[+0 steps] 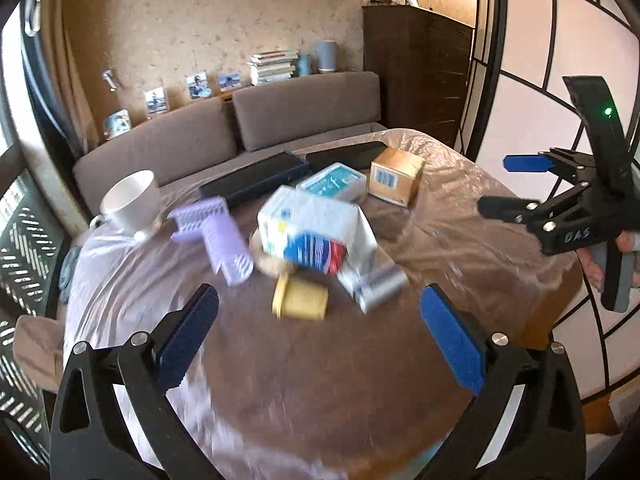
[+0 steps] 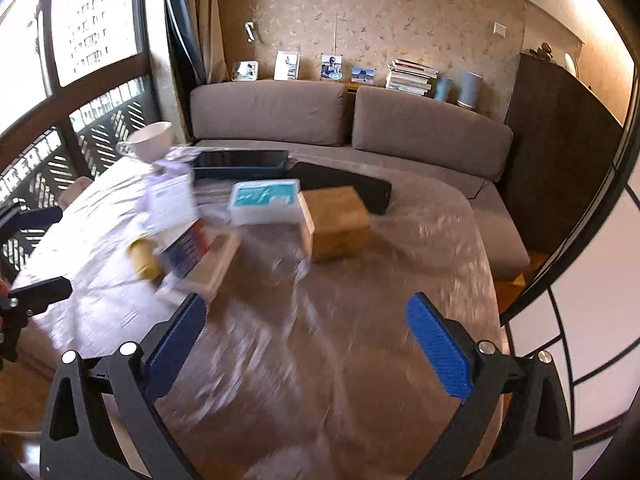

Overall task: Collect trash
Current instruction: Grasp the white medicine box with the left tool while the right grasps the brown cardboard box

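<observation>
Between picks: I hold left gripper [image 1: 320,344] and right gripper [image 2: 306,344] spread wide, empty, above the table [image 1: 304,380]; next, descend on the yellow tube [image 1: 300,300].

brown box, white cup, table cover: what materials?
Brown box: likely cardboard, matte, with a barcode label visible in the left wrist view. White cup: probably glazed ceramic, smooth and glossy. Table cover: seemingly clear plastic film, wrinkled, with bright glare streaks.

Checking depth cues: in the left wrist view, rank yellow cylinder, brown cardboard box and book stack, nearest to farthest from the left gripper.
From the left gripper:
1. yellow cylinder, just ahead, mid-table.
2. brown cardboard box, far side of the table, right.
3. book stack, on the ledge behind the sofa.
</observation>
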Motion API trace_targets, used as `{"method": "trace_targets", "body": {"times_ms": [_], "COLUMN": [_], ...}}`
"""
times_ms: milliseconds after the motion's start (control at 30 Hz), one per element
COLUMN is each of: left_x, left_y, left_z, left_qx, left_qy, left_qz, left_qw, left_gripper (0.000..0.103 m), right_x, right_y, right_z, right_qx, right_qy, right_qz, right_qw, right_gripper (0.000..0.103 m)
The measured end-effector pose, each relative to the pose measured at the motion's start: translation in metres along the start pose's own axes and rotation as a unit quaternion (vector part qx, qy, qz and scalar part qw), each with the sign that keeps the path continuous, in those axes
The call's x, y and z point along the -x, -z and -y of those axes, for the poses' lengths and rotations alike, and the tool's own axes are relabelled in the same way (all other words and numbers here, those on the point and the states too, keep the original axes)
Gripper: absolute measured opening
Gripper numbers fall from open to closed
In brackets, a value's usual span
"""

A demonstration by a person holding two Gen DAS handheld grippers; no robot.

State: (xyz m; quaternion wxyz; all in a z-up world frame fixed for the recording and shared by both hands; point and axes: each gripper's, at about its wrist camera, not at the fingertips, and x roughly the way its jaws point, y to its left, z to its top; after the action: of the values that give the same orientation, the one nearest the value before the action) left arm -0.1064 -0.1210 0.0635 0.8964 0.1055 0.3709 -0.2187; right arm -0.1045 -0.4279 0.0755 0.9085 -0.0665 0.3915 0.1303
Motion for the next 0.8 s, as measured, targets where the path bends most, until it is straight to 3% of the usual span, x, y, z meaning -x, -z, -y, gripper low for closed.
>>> {"method": "trace_targets", "body": {"times_ms": [167, 367, 733, 800], "left_x": [-0.022, -0.054, -0.092, -0.094], "left_y": [-0.029, -0.043, -0.041, -0.041], "left_z": [-0.001, 0.006, -0.001, -0.003], "left_qx": [-0.006, -0.046, -0.054, -0.050], "left_qy": [0.027, 0.028, 0.043, 0.047], "left_qz": [-0.013, -0.035, -0.073, -0.075], "left_qw": [0.9995, 0.9979, 0.9949, 0.9948], "left_gripper": [0.102, 0.102, 0.102, 0.102], "right_x": [-0.050, -0.088, -0.130, -0.132], "right_y": [-0.030, -0.051, -0.055, -0.054], "right_z": [0.007, 0.009, 0.013, 0.013], "right_qx": [-0.015, -0.012, -0.022, -0.024], "right_qy": [-0.006, -0.010, -0.027, -0.033], "right_qz": [-0.020, -0.038, -0.064, -0.066], "right_qw": [1.000, 0.999, 0.997, 0.997], "right_gripper": [0.099, 0.099, 0.099, 0.091]}}
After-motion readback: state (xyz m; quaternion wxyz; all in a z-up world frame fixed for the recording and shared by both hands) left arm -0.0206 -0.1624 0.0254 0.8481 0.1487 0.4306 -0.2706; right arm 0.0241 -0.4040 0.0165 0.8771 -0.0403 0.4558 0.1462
